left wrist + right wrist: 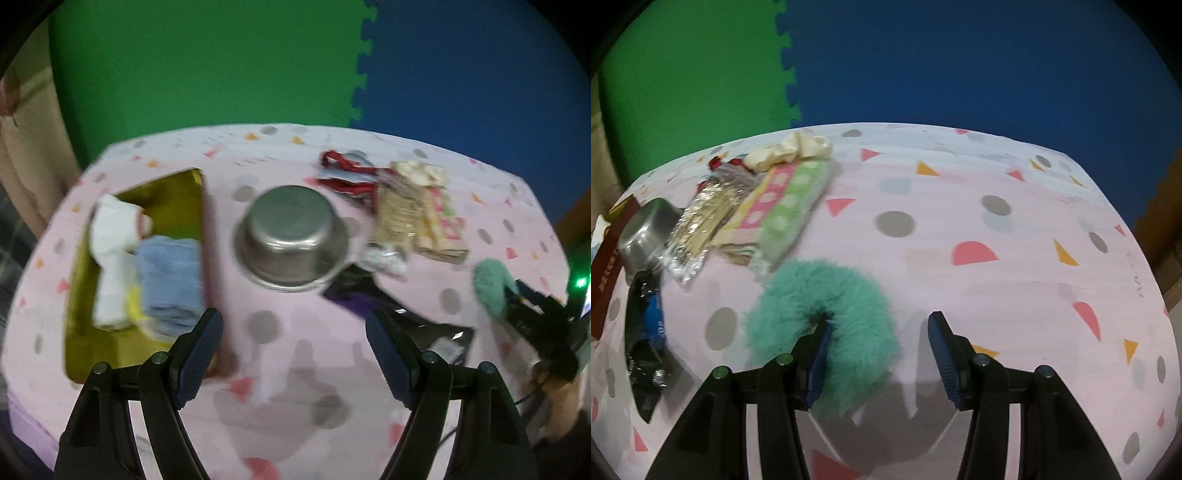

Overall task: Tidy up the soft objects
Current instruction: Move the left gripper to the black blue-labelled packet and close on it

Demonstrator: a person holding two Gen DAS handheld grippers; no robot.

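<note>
A fluffy teal scrunchie (827,321) hangs looped over the left finger (818,363) of my right gripper (879,358), whose jaws stand wide apart above the pink tablecloth. It also shows in the left wrist view (493,288) on the right gripper (535,314). My left gripper (295,354) is open and empty, just right of a yellow-lined box (173,199) holding white cloth (110,251) and a blue towel (171,273). A polka-dot cloth (783,206) and a cream scrunchie (790,149) lie at the back.
An upturned steel bowl (291,240) stands mid-table. Crinkly clear packets (701,225), a red-and-white item (347,177) and a dark packet (373,299) lie around it. Green and blue foam mats (221,62) form the wall behind. The table edge curves near the bottom.
</note>
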